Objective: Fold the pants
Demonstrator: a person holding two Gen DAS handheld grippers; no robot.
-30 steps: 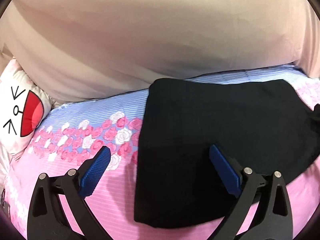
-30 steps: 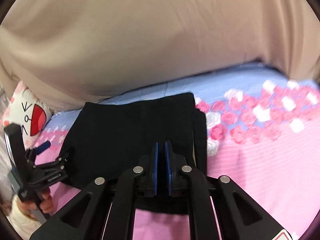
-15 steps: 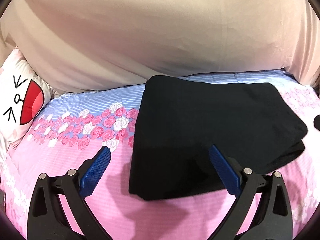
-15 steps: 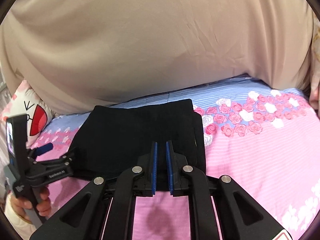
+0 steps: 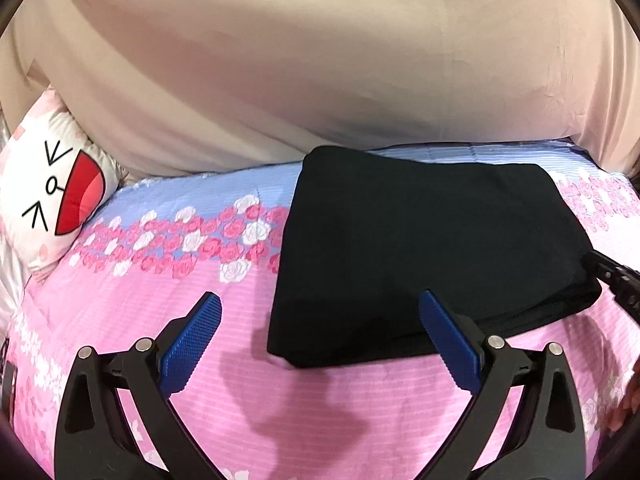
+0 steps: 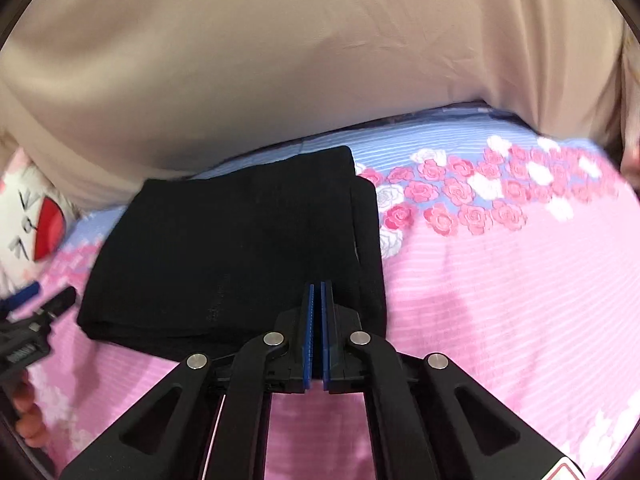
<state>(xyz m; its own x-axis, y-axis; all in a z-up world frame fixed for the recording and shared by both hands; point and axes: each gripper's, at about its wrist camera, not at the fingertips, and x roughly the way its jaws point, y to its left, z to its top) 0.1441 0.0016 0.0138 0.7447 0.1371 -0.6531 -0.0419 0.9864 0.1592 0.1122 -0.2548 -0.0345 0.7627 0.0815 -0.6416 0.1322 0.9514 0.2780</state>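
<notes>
The black pants [image 5: 420, 240] lie folded into a flat rectangle on the pink flowered bed sheet [image 5: 168, 292]. My left gripper [image 5: 319, 296] is open, hovering over the pants' near left corner without touching them. In the right wrist view the pants [image 6: 240, 248] fill the middle. My right gripper [image 6: 320, 286] is shut, its blue pads together above the pants' near right edge with nothing visible between them. Its black tip [image 5: 612, 276] shows at the pants' right side. The left gripper [image 6: 36, 300] appears at the left edge of the right wrist view.
A white pillow with a cartoon face [image 5: 52, 192] lies at the bed's left end. A large beige cloth [image 5: 320, 60] rises behind the bed. The person's fingers [image 6: 28, 412] hold the left gripper's handle. Bare sheet [image 6: 500, 300] stretches right of the pants.
The left gripper drew back, so the pants' near edge now lies ahead of its fingers. The right gripper came lower over the pants and its pads closed fully. The pants did not move.
</notes>
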